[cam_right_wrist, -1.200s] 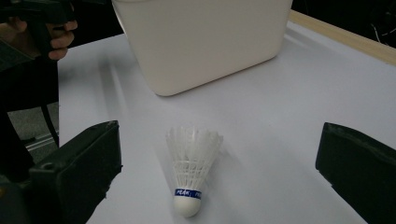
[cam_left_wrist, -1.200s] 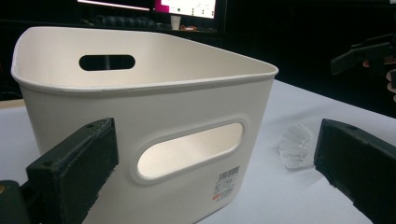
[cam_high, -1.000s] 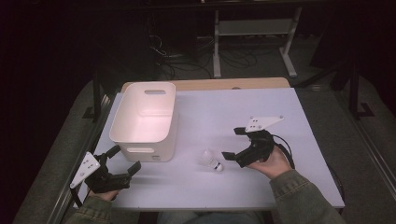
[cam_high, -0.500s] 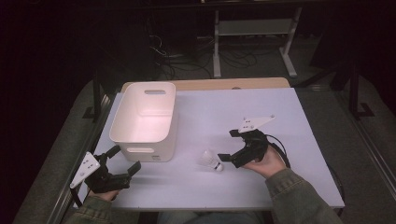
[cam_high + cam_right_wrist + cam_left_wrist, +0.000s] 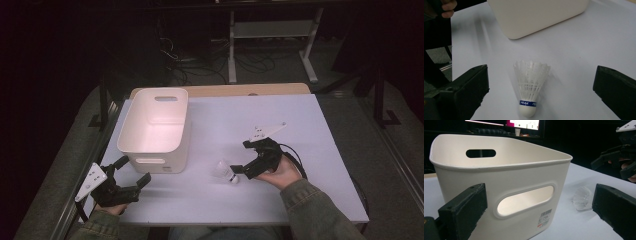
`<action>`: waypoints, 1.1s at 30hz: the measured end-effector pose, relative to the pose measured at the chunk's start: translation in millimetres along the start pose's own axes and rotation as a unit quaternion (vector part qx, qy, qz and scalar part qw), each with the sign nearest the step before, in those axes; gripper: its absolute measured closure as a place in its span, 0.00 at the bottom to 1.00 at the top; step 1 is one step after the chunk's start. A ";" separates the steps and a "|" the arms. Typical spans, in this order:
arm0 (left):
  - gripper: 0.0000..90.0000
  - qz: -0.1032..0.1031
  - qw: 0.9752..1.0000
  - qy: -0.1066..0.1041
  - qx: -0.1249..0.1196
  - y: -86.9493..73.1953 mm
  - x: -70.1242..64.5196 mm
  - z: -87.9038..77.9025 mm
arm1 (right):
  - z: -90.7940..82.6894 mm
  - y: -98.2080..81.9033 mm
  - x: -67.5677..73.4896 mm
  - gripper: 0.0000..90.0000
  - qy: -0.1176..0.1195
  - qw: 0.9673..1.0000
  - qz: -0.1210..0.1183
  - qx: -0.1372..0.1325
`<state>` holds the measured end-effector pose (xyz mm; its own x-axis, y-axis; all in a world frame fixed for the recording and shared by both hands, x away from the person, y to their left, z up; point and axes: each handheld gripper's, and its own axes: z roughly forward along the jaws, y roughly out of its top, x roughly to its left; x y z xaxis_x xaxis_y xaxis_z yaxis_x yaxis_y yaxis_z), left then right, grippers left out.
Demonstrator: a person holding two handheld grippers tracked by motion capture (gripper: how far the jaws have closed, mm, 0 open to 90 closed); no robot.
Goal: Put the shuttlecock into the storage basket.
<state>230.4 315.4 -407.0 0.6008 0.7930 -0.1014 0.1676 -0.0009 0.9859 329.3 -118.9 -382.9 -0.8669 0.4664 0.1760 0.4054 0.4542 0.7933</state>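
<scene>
A white feather shuttlecock (image 5: 225, 172) (image 5: 530, 85) with a blue band lies on the white table, cork end toward the person. My right gripper (image 5: 244, 158) (image 5: 542, 75) is open just right of it, jaws wide on either side and not touching it. A white plastic bin (image 5: 155, 130) (image 5: 499, 170) with handle slots stands at the left and looks empty. My left gripper (image 5: 134, 171) (image 5: 540, 202) is open near the bin's front wall, holding nothing. From the left gripper view, the shuttlecock (image 5: 581, 197) shows right of the bin, with the right gripper (image 5: 616, 162) beyond it.
The white table top (image 5: 300, 115) has a wooden strip along its far edge. Behind it, dark floor with cables and a metal stand (image 5: 270, 45). The bin's side (image 5: 536, 15) stands beyond the shuttlecock, with the other hand (image 5: 447, 5) at top left.
My right gripper has shifted left toward the shuttlecock, so its jaws now straddle it. The left gripper, the bin and the shuttlecock have stayed put.
</scene>
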 end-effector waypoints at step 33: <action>0.00 0.000 1.000 -0.001 0.000 0.1 -0.1 -0.1 | 25.5 -7.1 -1.5 0.00 0.013 0.996 0.018 0.088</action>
<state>230.3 315.4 -406.9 0.6027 0.7915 -0.1012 0.1675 -0.0015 0.9859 335.1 -103.5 -403.6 -0.8565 0.4672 0.2195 0.4798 0.5640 0.6721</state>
